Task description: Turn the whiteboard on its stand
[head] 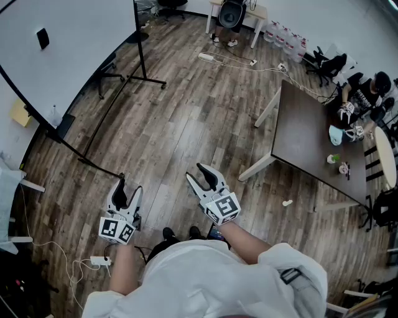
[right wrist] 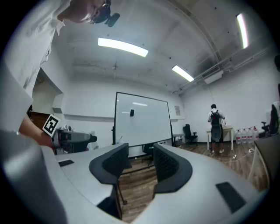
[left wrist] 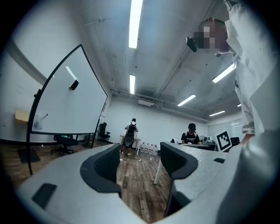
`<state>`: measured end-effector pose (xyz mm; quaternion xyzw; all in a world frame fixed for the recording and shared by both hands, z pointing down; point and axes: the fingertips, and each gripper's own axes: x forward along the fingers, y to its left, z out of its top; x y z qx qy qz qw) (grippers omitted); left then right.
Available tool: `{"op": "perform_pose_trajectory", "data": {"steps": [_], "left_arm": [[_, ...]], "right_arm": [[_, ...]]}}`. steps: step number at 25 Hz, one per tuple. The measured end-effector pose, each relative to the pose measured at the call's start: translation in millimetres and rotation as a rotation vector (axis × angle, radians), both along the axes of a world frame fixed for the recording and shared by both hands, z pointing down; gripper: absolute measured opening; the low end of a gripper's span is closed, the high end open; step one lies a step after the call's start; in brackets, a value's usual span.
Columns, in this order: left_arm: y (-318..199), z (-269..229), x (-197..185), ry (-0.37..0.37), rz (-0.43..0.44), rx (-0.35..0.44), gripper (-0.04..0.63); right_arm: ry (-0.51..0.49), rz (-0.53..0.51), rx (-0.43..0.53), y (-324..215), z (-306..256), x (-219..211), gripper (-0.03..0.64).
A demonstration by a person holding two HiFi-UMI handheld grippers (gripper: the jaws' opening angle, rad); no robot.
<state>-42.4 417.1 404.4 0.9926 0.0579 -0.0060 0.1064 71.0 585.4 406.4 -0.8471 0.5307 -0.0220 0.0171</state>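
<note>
The whiteboard (head: 68, 43) fills the upper left of the head view, a white panel in a black frame on a black stand (head: 106, 105) with floor legs. A black eraser (head: 42, 38) sticks to its face. In the right gripper view the whiteboard (right wrist: 142, 118) stands straight ahead, some way off. The left gripper view has the whiteboard (left wrist: 70, 105) at its left, seen at a slant. My left gripper (head: 127, 189) hangs open near a stand leg, touching nothing. To its right, my right gripper (head: 202, 177) is open too and holds nothing.
A dark table (head: 311, 140) with white legs stands to the right, small items on its far end. A person (head: 367, 93) sits beyond it; another person (head: 230, 15) stands at a far desk. Cables (head: 242, 62) and a power strip (head: 99, 261) lie on the wood floor.
</note>
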Motion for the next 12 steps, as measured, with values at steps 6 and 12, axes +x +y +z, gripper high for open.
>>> {"op": "perform_pose_trajectory", "data": {"steps": [6, 12], "left_arm": [[2, 1, 18, 0.031, 0.044, -0.019, 0.276], [-14, -12, 10, 0.069, 0.014, 0.000, 0.276]], "right_arm": [[-0.035, 0.034, -0.022, -7, 16, 0, 0.177], [-0.018, 0.024, -0.041, -10, 12, -12, 0.178]]}}
